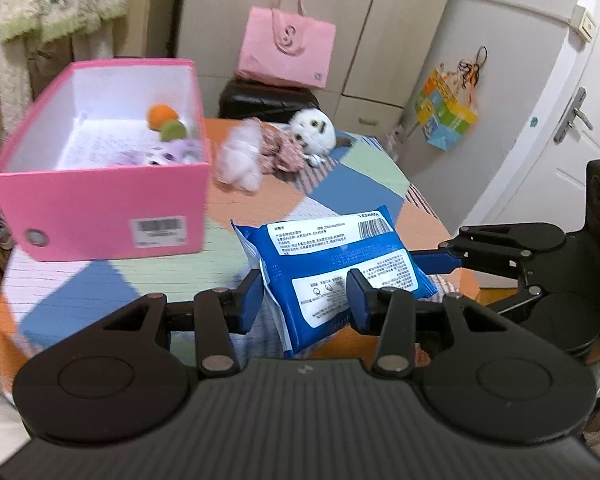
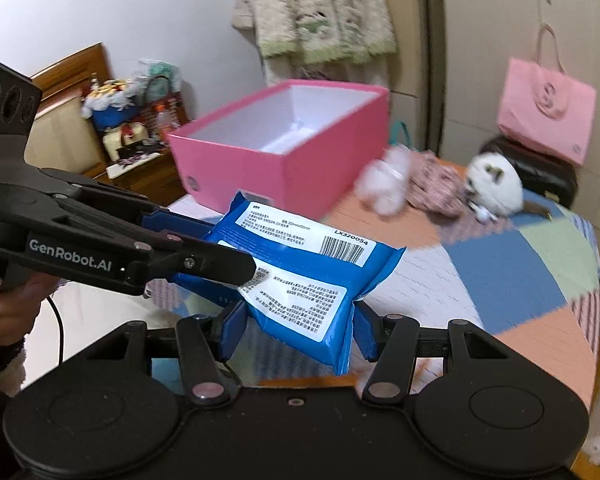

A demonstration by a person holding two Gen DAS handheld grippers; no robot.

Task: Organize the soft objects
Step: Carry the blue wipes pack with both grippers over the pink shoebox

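Two claws pinch one blue pack of wet wipes (image 1: 332, 268) and hold it in the air above a table (image 1: 360, 168) covered with a patchwork cloth of orange, blue, green and white.

The largest thing on the table is a pink shoebox (image 1: 100, 204), open at the top, white inside, standing at the far left with a barcode label on its near end. Inside it lie an orange and green plush (image 1: 166, 120) and something pale purple, too blurred to name.

The pack hangs tilted, its white printed labels up, in front of the box and clear of the cloth.

The left claw (image 1: 306, 300) has its blue pads pressed against the near end of the pack, one on each side. The right claw (image 2: 298, 330) grips another edge of the same pack the same way, its pads squeezed against the wrapper.

Beside the box, at the far end of the table, lie a white plush owl (image 1: 314, 130), a crumpled floral cloth (image 1: 280, 150) and a fluffy pale pink toy (image 1: 240, 156), close together.
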